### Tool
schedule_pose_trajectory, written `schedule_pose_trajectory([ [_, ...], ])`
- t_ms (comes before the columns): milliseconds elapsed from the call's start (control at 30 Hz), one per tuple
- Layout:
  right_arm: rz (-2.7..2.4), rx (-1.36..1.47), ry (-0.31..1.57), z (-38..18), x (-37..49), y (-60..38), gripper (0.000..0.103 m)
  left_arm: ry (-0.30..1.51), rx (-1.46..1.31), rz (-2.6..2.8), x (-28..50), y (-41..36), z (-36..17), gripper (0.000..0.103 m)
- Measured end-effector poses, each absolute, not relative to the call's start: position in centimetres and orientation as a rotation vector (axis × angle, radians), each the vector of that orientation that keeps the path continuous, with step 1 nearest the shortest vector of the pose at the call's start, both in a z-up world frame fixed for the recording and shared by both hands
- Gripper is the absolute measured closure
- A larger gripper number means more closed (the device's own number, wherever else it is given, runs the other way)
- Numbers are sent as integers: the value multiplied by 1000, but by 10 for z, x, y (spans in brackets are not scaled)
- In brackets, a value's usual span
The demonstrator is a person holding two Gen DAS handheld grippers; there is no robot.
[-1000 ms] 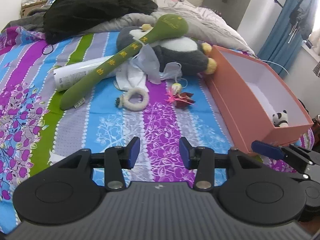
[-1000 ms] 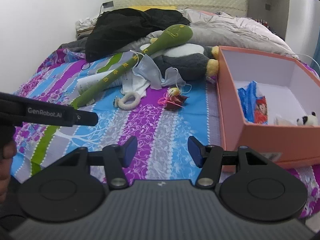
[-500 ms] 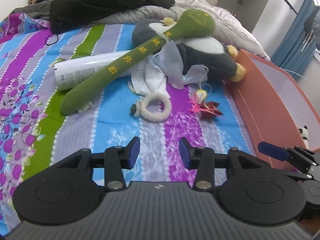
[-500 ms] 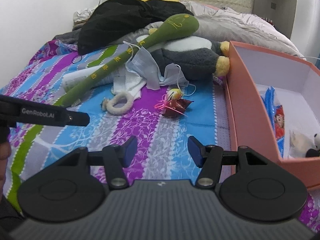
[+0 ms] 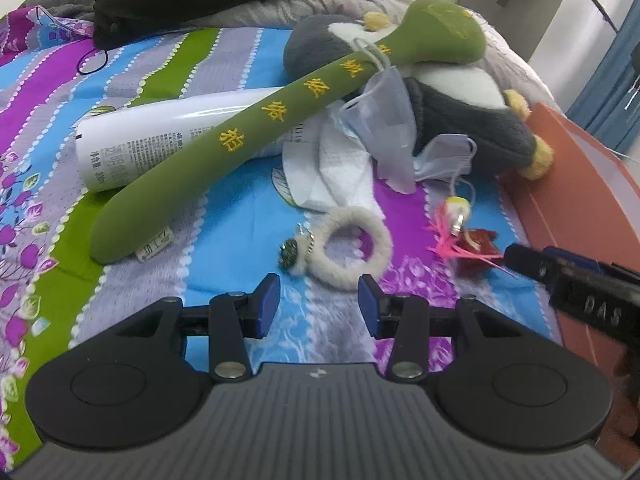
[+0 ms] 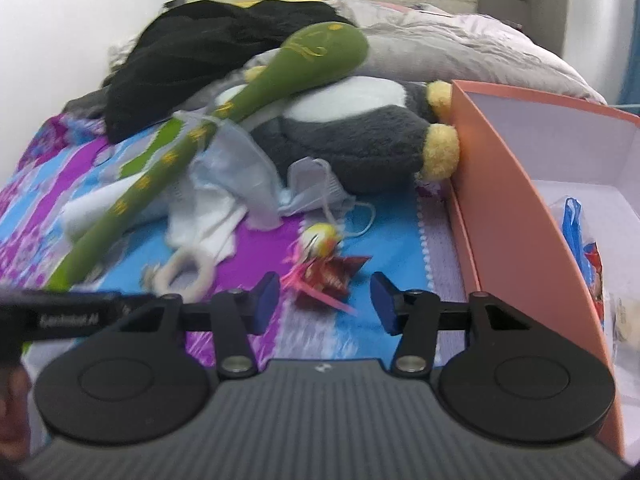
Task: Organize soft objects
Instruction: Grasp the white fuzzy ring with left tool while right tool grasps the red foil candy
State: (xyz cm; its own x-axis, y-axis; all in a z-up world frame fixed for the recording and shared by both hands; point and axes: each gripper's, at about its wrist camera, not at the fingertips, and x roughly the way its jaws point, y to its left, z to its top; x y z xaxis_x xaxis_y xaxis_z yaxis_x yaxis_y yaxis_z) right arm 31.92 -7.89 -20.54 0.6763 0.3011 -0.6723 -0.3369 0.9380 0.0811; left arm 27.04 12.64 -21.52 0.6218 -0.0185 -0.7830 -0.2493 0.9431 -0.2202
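Meanwhile, both jaws spread, the left gripper (image 5: 319,297) should straddle one side of the fluffy white ring (image 5: 352,249) squarely, while the right gripper (image 6: 325,299) nears the crinkled red wrapper (image 6: 329,276).

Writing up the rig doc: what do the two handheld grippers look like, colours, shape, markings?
Both match. The left gripper and right gripper each have a ribbed dark grey body, two round black discs, black linkage arms with silver pivot screws, and blue finger pads. White lettering runs along each one's side, too blurred to read. No cables or sleeves show.
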Motion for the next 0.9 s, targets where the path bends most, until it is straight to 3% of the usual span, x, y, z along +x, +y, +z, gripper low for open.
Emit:
schedule_pose_trajectory([
  [433, 339, 85, 900, -243, 367, -71, 55, 876, -333, 163, 293, 136, -232, 55],
  [467, 343, 75, 906, -244, 367, -69, 64, 876, -328, 164, 294, 135, -232, 58],
  [567, 353, 86, 910, -243, 365, -69, 65, 881, -319, 165, 294, 134, -231, 75],
  [900, 344, 40, 856, -222, 341, -81, 66, 896, -332, 179, 264, 127, -219, 79],
])
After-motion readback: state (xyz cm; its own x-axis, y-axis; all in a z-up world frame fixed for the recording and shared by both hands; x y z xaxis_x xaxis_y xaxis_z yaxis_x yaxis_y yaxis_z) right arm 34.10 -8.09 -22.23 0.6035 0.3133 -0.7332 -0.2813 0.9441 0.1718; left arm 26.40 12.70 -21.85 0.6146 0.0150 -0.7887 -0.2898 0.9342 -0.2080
